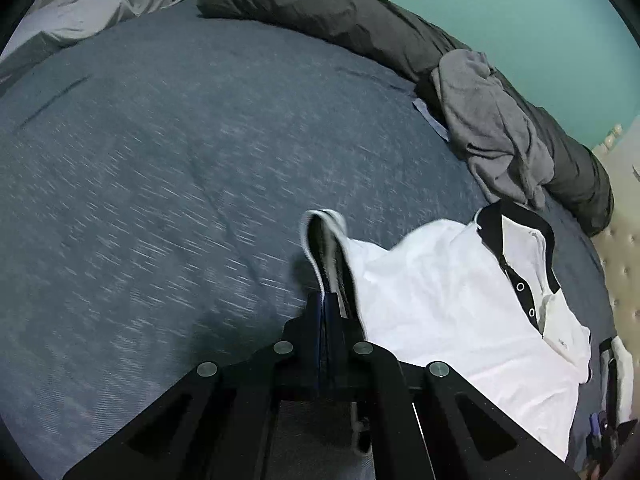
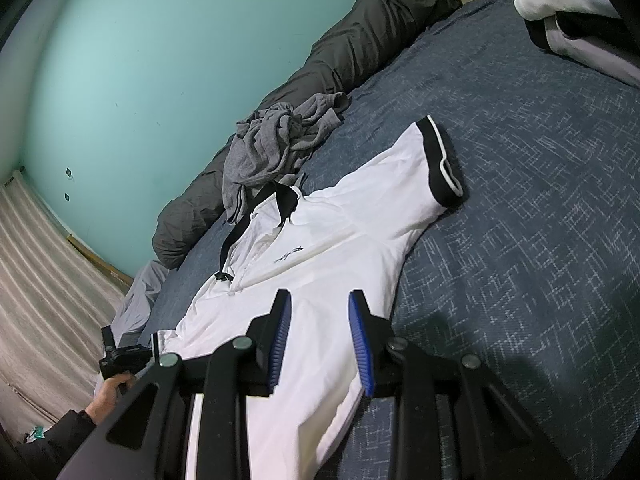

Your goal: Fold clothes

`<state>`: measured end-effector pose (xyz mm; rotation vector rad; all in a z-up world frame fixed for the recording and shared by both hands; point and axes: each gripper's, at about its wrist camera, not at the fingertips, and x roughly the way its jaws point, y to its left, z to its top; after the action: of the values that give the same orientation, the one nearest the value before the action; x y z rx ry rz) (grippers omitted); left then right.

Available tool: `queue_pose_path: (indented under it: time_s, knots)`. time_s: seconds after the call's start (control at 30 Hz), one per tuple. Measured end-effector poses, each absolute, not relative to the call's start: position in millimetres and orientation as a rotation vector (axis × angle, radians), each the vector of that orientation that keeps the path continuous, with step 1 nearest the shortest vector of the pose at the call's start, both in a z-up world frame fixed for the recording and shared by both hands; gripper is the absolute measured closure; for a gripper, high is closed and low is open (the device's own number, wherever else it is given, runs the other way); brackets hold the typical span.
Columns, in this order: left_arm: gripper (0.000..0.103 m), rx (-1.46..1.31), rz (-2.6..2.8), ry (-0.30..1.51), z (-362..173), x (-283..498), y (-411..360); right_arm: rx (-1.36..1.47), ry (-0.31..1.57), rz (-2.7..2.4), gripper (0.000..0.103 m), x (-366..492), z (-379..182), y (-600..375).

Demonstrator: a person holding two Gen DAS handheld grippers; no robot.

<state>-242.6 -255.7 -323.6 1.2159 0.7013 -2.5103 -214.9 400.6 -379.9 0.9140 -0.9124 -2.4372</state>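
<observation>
A white polo shirt (image 1: 440,300) with a black collar and black sleeve bands lies front up on the blue bedspread (image 1: 160,160). My left gripper (image 1: 328,300) is shut on the black-banded cuff (image 1: 320,236) of one sleeve, which stands up from the bed between the pads. In the right wrist view the same shirt (image 2: 320,240) spreads out with its other sleeve (image 2: 440,160) flat. My right gripper (image 2: 320,300) hovers over the shirt's body, its blue pads (image 2: 280,340) apart and nothing pinched between them. A hand (image 2: 112,392) holds the left gripper (image 2: 124,354) at the lower left.
A crumpled grey garment (image 2: 272,148) lies beside the collar, against a long dark rolled duvet (image 2: 360,52) along the teal wall. A cream padded headboard (image 1: 624,220) bounds one end. Another folded black, white and grey garment (image 2: 580,20) sits at the far corner.
</observation>
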Motion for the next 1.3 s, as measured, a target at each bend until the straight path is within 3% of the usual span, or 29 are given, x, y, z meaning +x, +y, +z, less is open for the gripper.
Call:
queue_pose_path:
  time_s: [0.13, 0.33, 0.47, 0.63, 0.77, 0.8, 1.23, 1.27, 1.3]
  knots:
    - [0.102, 1.221, -2.482, 0.679, -317, -239, -273, 0.916, -0.910, -2.433, 0.074, -216, -380, 400]
    - [0.102, 1.329, -2.413, 0.641, -347, -256, -270, 0.917, -0.893, -2.435, 0.074, -215, -379, 398]
    - [0.102, 1.295, -2.399, 0.808, -361, -251, -283, 0.916, -0.900, -2.437, 0.074, -216, -380, 400]
    - [0.099, 1.292, -2.425, 0.838, -363, -249, -279, 0.920, -0.893, -2.431, 0.074, -216, -380, 397]
    - [0.067, 1.284, -2.433, 0.891, -363, -241, -276, 0.916, -0.886, -2.431, 0.074, -215, -379, 395]
    - [0.065, 1.285, -2.440, 0.884, -361, -239, -273, 0.916, -0.887, -2.430, 0.074, -215, -379, 395]
    - [0.066, 1.315, -2.470, 0.834, -362, -248, -248, 0.926, -0.898, -2.425, 0.074, -215, -381, 394]
    - [0.070, 1.327, -2.476, 0.810, -362, -251, -245, 0.928, -0.897, -2.424, 0.074, -216, -381, 393]
    - [0.081, 1.335, -2.477, 0.809, -363, -251, -244, 0.930, -0.896, -2.423, 0.074, -216, -381, 393]
